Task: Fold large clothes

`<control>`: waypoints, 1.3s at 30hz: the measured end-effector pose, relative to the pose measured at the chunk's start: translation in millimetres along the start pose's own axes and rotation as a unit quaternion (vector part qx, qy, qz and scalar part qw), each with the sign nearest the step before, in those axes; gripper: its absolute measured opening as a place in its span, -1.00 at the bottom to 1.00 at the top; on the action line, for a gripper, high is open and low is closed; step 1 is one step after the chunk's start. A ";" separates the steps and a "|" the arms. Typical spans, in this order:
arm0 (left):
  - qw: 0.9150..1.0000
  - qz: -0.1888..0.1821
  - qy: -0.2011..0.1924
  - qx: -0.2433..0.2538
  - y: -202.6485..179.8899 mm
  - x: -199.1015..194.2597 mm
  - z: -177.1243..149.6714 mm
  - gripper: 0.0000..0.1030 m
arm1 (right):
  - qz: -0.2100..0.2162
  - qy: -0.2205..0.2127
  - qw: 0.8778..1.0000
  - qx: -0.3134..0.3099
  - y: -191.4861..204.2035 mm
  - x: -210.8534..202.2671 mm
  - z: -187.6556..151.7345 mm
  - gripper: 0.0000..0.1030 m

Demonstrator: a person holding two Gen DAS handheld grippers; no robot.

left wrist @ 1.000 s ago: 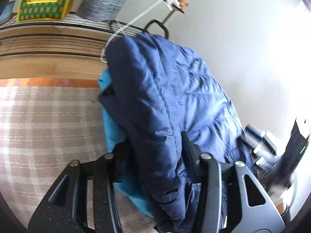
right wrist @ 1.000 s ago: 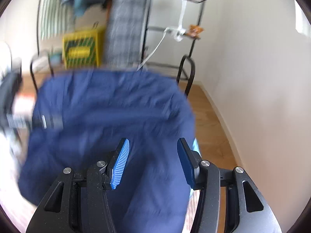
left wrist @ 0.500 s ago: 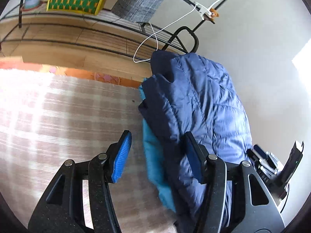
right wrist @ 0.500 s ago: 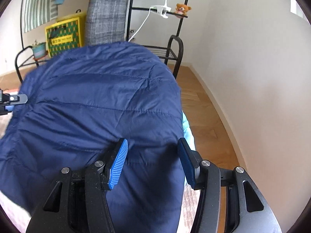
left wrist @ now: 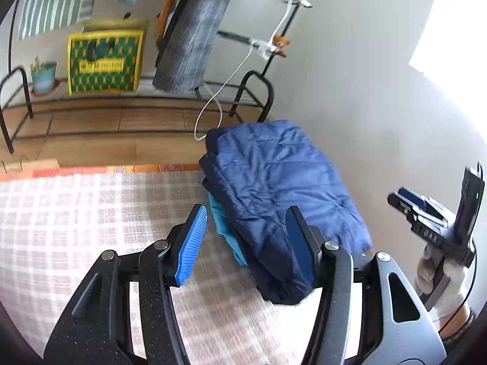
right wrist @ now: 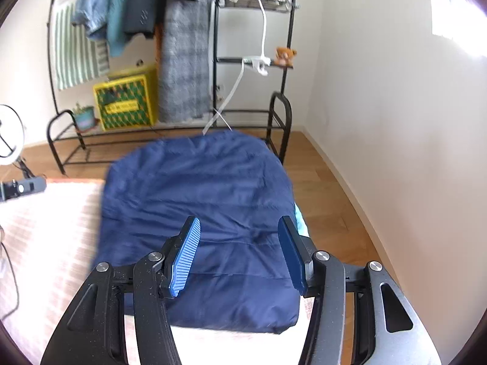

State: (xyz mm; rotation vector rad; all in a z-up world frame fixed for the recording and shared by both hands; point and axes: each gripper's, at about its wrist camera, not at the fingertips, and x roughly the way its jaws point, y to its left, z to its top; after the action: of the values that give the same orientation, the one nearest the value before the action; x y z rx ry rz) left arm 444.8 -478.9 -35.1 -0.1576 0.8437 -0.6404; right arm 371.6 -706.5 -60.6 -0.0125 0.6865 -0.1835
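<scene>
A navy puffer jacket (left wrist: 283, 182) lies folded on top of a teal garment (left wrist: 225, 228), at the right end of a pink checked blanket (left wrist: 76, 213). My left gripper (left wrist: 246, 213) hovers open above the pile's near left edge, its blue pads touching nothing. The right gripper (left wrist: 426, 213) shows at the far right of that view, held by a hand (left wrist: 441, 273). In the right wrist view the jacket (right wrist: 197, 197) fills the middle, with a teal sliver (right wrist: 299, 222) at its right side. My right gripper (right wrist: 239, 222) hangs above the jacket, jaws opening slightly with nothing between them.
A black metal clothes rack (right wrist: 283, 115) stands on the wood floor beyond the blanket, with a grey coat (right wrist: 182, 60) and other clothes hanging from it, and a yellow-green bag (right wrist: 126, 103). A white cable (left wrist: 213, 112) dangles near the jacket. A white wall (right wrist: 380, 121) runs close on the right.
My left gripper drew back and up from the jacket fold that sat between its fingers a second ago. The right gripper also rose. The jacket now lies still and looks smaller.
</scene>
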 end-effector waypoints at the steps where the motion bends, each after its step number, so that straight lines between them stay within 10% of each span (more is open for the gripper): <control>1: 1.000 -0.001 -0.005 0.008 -6.5 -11.9 -1.5 0.09 | 0.001 -0.005 1.000 0.000 3.4 -9.2 2.9 0.04; 25: 0.989 -0.013 -0.080 0.127 -66.2 -228.2 -86.6 0.09 | -0.010 -0.053 0.998 0.030 81.7 -201.1 -30.6 0.31; 39: 0.981 0.012 -0.111 0.157 -39.8 -310.1 -159.7 0.71 | -0.061 -0.080 0.992 0.072 134.8 -259.5 -82.3 0.59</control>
State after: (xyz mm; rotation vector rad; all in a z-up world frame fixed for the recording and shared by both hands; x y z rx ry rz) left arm 156.5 -310.8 73.7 0.0659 0.5199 -0.7110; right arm 145.1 -525.0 29.2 0.0680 0.5124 -0.3449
